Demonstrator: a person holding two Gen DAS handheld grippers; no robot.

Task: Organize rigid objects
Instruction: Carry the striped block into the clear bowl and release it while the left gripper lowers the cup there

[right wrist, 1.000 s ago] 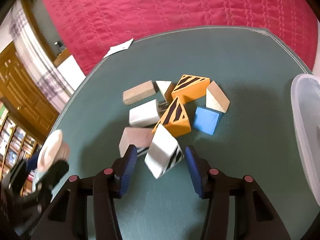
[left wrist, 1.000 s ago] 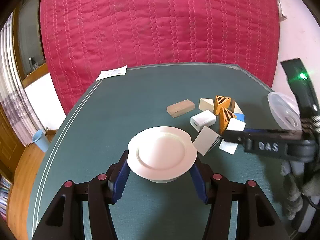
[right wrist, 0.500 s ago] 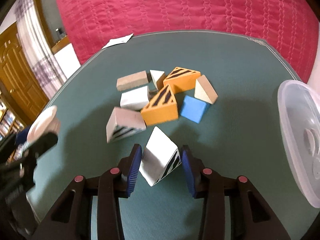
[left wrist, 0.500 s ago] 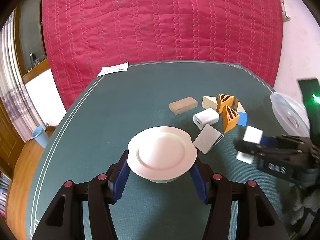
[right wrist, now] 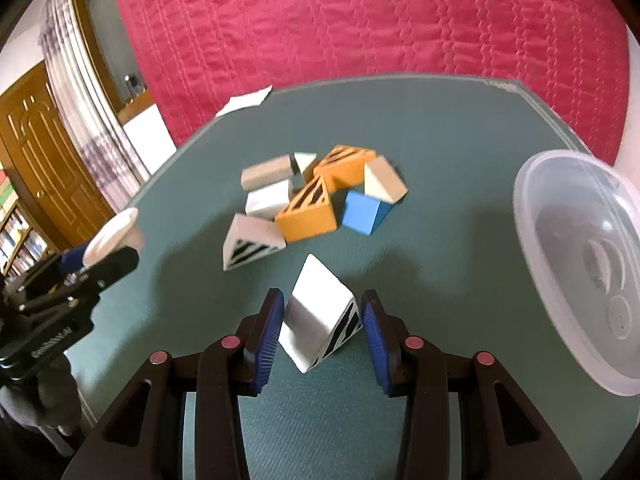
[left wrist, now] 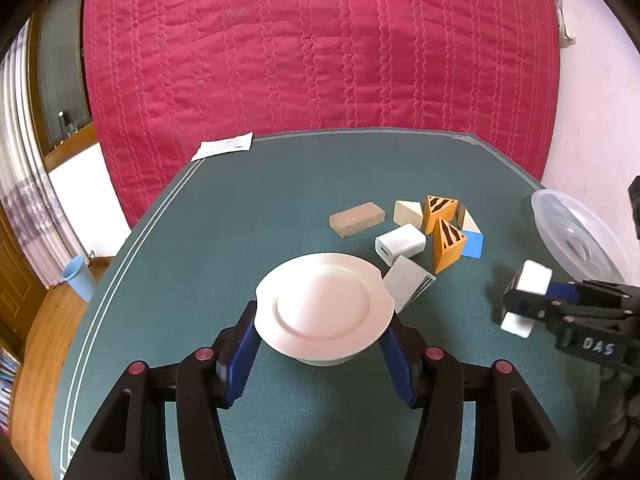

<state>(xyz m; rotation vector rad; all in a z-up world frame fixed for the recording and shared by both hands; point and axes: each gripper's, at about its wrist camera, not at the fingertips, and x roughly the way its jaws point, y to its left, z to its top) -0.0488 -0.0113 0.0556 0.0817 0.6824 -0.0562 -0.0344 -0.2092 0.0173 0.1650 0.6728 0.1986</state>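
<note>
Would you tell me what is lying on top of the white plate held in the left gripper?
Nothing: the white plate, clamped at its rim by the left gripper, shows a bare upper face. Its underside and the table below it are hidden.

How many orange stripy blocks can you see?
2. One orange stripy block sits at the front of the pile, beside the blue block. The other lies just behind it. More could be hidden underneath, but none show.

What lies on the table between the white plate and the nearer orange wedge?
A white wedge with black stripes lies between the plate and the orange wedge, touching the plate's rim; shown in the left wrist view.
</note>
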